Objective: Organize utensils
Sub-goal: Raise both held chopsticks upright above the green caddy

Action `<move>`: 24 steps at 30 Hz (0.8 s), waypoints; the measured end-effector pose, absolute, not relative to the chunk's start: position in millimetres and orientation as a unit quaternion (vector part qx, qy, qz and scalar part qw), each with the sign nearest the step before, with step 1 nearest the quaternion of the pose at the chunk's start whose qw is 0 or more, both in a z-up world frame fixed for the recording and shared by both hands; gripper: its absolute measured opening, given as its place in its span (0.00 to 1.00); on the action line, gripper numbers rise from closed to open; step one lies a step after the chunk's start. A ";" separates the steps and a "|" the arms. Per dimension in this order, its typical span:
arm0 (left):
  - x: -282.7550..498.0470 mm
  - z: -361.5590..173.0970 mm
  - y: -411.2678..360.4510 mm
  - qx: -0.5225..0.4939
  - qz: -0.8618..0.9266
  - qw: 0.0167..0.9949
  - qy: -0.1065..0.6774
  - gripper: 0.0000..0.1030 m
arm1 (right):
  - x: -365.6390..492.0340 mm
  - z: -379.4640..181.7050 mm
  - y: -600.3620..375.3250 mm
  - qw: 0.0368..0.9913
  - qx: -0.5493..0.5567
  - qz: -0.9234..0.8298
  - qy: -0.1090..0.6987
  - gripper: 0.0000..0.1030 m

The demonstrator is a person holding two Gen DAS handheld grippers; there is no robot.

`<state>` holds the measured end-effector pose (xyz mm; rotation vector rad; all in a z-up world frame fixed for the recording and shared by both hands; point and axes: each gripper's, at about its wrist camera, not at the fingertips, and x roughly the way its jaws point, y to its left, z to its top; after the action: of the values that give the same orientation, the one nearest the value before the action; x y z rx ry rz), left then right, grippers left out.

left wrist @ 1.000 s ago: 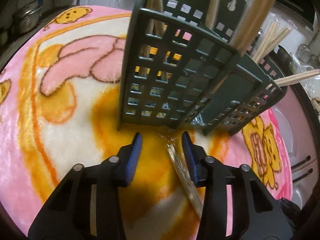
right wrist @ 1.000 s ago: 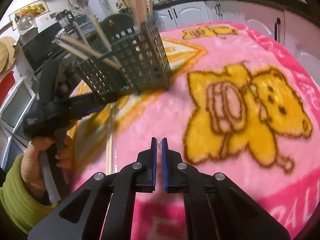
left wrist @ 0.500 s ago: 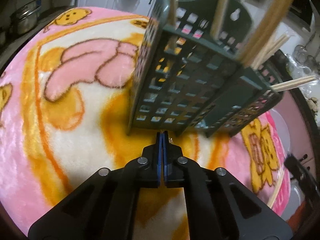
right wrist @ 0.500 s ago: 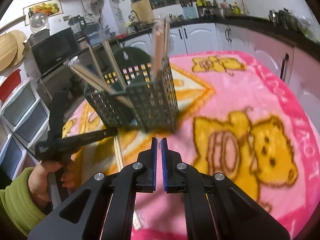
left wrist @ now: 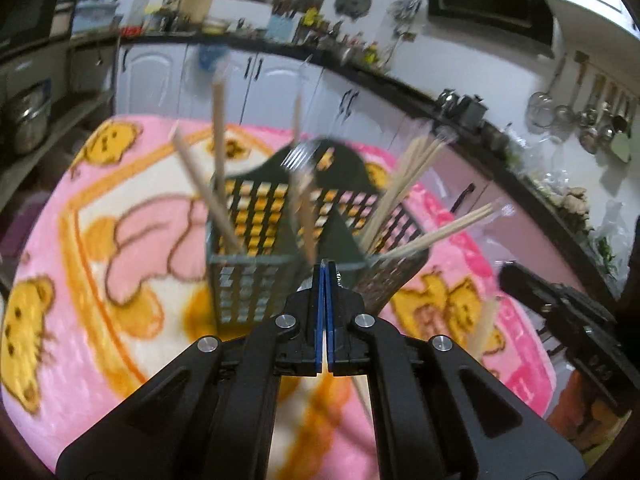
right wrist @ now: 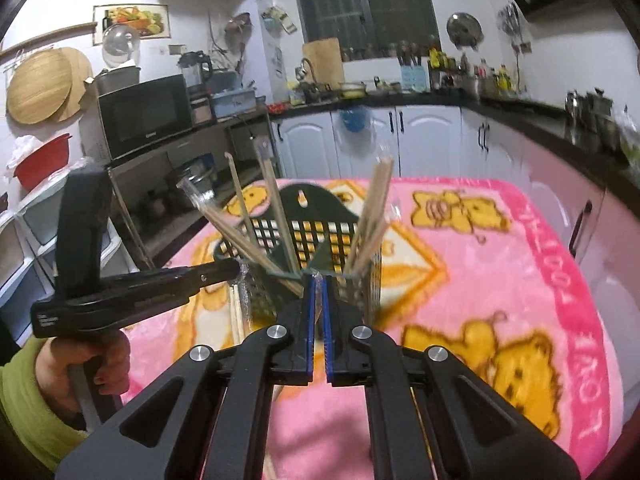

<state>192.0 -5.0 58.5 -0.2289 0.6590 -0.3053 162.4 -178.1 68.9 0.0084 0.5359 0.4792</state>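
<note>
Pink blanket (right wrist: 500, 280) under a dark rack (right wrist: 320, 236) of chopsticks (right wrist: 374, 216); both grippers, left (left wrist: 325, 276) and right (right wrist: 318, 292), each pinch a wrapped pair.

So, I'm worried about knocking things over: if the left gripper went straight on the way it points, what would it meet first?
Most likely the dark utensil basket: the left gripper, shut on wrapped chopsticks, points at its near rim. Depth is unclear.
</note>
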 end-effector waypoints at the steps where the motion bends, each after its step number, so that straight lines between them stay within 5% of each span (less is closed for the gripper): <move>1: 191.4 63.2 -6.4 -0.109 -0.151 0.930 0.317 0.00 | 162.7 72.7 -176.5 0.937 0.002 0.235 0.257 0.03; 24: 183.6 142.9 -14.4 -0.091 -0.189 0.950 0.233 0.00 | 164.9 137.4 -167.1 0.956 -0.019 0.234 0.179 0.03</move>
<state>183.6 -14.4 142.9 -0.1844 0.4741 -0.3836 164.9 -167.1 137.4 -0.0380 0.3628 0.4746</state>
